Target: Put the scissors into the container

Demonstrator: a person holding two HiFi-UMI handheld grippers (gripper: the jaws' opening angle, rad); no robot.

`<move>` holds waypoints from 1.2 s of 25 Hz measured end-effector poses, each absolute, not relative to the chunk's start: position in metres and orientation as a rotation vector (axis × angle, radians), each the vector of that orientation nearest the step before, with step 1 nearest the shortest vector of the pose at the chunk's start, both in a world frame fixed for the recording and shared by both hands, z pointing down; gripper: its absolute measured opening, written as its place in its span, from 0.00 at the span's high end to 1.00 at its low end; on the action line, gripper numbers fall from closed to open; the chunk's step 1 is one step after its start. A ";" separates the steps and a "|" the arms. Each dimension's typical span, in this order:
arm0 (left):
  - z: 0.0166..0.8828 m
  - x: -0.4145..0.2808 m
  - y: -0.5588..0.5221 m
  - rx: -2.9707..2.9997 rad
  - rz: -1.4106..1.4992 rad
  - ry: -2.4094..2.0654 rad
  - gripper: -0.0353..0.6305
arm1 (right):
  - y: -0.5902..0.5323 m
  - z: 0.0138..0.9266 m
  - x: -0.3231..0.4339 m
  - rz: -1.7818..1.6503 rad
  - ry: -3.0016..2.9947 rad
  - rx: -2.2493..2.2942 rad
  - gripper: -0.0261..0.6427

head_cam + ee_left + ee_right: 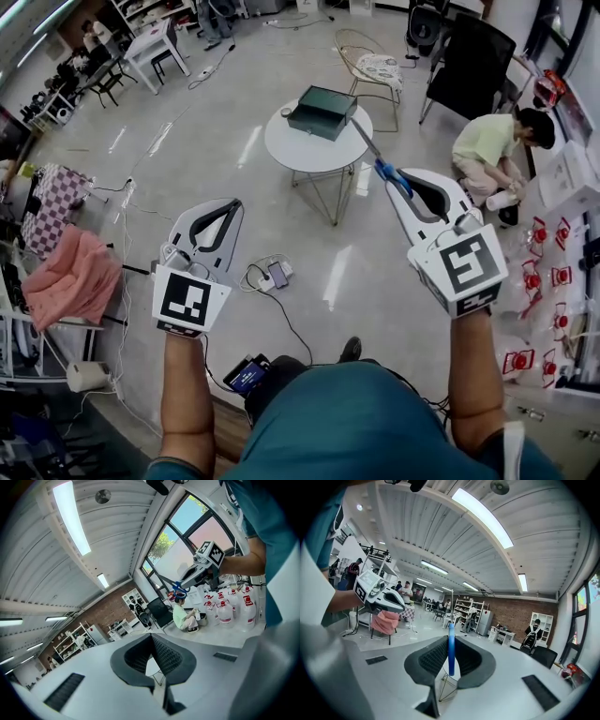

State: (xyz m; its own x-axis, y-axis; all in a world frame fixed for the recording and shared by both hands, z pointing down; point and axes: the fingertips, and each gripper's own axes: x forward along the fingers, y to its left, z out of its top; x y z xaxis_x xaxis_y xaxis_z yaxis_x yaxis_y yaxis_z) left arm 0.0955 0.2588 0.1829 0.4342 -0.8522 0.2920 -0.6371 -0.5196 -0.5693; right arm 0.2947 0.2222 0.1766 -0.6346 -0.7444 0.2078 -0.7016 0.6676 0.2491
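Looking down over my teal shirt [375, 422], both arms are stuck straight out in front of me. My left forearm [183, 394] is bare and runs up to the left gripper [231, 208], which hangs over open floor. Its jaws are pressed together with nothing between them. My right forearm [473, 375] reaches a bit further out, and the right gripper [403, 180] is angled inward toward the table. It's pinching the scissors [383, 172] by the blue handle, clamped flat between the pads, with the blades poking out past the tips. So the scissors are up in the air, not in the box. From the head view the blade tip lines up with the box's right corner, but I can't tell how high above it.

Room stuff: there's a shiny pale floor [187, 150]. On the far left is a pink cloth [70, 277] on a rack, with a checkered cloth [56, 202] behind it and a paper roll [86, 375] lower down. Between my grippers a power strip [260, 279] and a phone [278, 274] lie on the floor. In the middle is a round white table [314, 155] on thin wire legs. Behind it stands a wire chair [367, 61], then a black office chair [473, 66]. On the right a person [483, 145] crouches near red-capped jugs [534, 277].

The container [322, 111] is a dark green box on the table, open side up. I can't tell if anything's in it.
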 end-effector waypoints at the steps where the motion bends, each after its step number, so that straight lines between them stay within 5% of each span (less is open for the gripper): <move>1: 0.183 0.103 0.255 -2.316 -0.792 1.262 0.92 | 0.218 0.178 0.303 -0.205 -2.591 1.161 0.88; 18: 0.212 0.109 0.132 -2.419 -0.731 1.138 0.92 | 0.138 0.199 0.333 -0.146 -2.431 1.327 0.88; 30: 0.204 0.064 0.007 -2.468 -0.660 1.009 0.92 | 0.050 0.192 0.285 -0.121 -2.334 1.432 0.88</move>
